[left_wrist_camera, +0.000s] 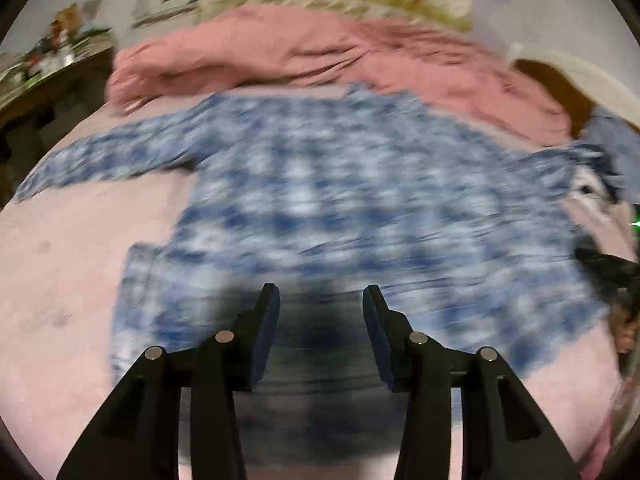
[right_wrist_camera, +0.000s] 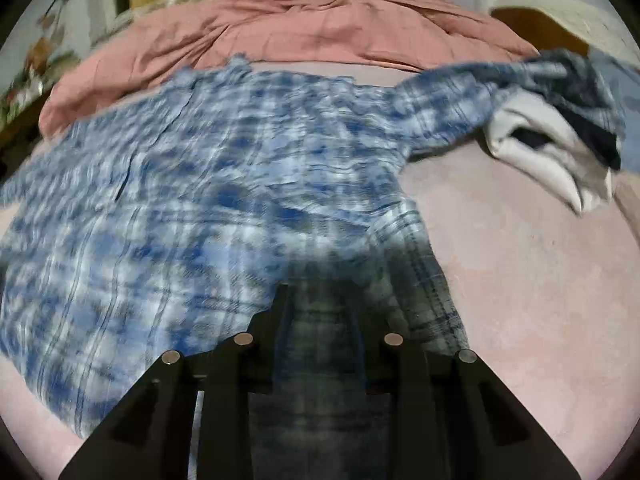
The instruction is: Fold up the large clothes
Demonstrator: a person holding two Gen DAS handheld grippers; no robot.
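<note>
A large blue and white plaid shirt [left_wrist_camera: 320,200] lies spread flat on a pale pink bed sheet [left_wrist_camera: 60,280], sleeves out to both sides. My left gripper [left_wrist_camera: 320,300] is open and empty, hovering over the shirt's near hem. The shirt also shows in the right wrist view [right_wrist_camera: 240,168]. My right gripper [right_wrist_camera: 324,300] is open and empty above the near right part of the hem. Its right finger is lost in dark shadow. Both views are motion-blurred.
A crumpled pink blanket [left_wrist_camera: 320,52] lies behind the shirt. A pile of other clothes, white and dark blue [right_wrist_camera: 560,140], sits at the right by the shirt's sleeve. A cluttered shelf [left_wrist_camera: 48,60] stands at the far left. Bare sheet [right_wrist_camera: 520,280] lies to the right.
</note>
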